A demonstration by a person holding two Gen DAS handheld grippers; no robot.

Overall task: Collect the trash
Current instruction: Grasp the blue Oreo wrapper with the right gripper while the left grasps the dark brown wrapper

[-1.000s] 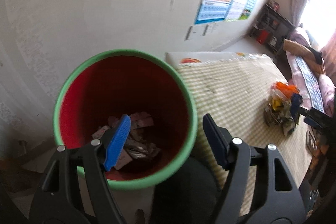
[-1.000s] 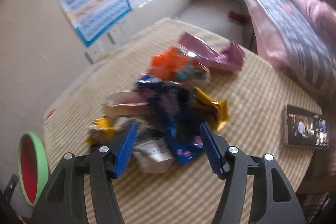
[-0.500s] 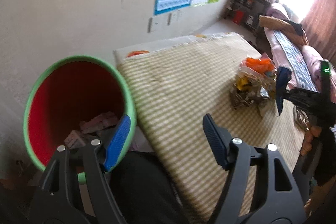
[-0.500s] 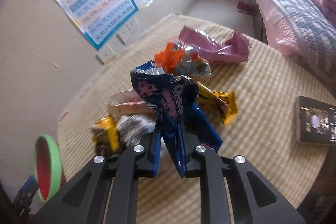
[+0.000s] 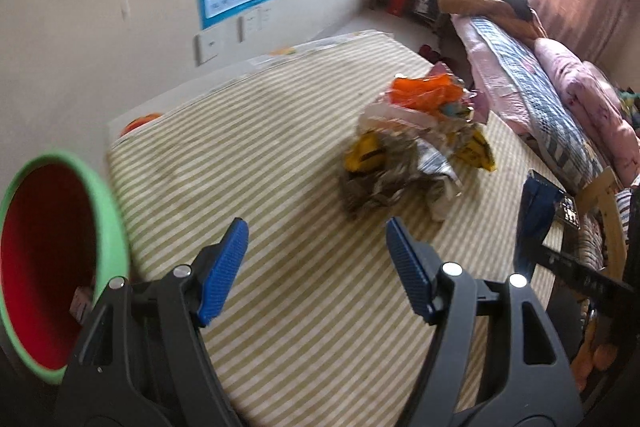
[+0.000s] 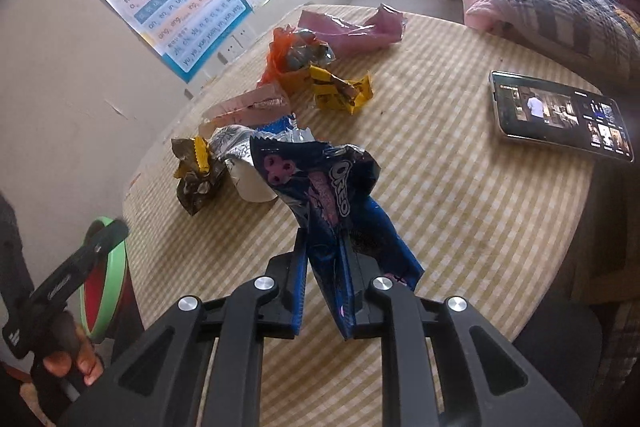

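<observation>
Right wrist view: right gripper (image 6: 322,291) has its jaws squeezed tight on 1 dark blue wrapper (image 6: 324,195), white "OREO" readable on it, held up off the striped tablecloth (image 6: 460,211). Behind it at 11 to 12 o'clock lies the rest of the trash pile (image 6: 280,99): approx 6 more wrappers, incl. 2 yellow, 1 orange, 1 silver, 2 pinkish; exact count unclear where they overlap. 1 phone (image 6: 560,115) w/ lit screen lies at 2 o'clock, well apart from the pile. 3 posters (image 6: 168,11) on the wall at 11 o'clock, the nearest w/ rows of letters such as "b p m f"; smaller text not legible. 1 bin (image 6: 106,283), green rim, red inside, sits at 8 o'clock beside the table edge.

Left wrist view: left gripper (image 5: 316,271) has jaws wide apart, nothing between them, over bare cloth. Pile at 1 o'clock, bin at 9 o'clock; 1 scrap visible inside.
</observation>
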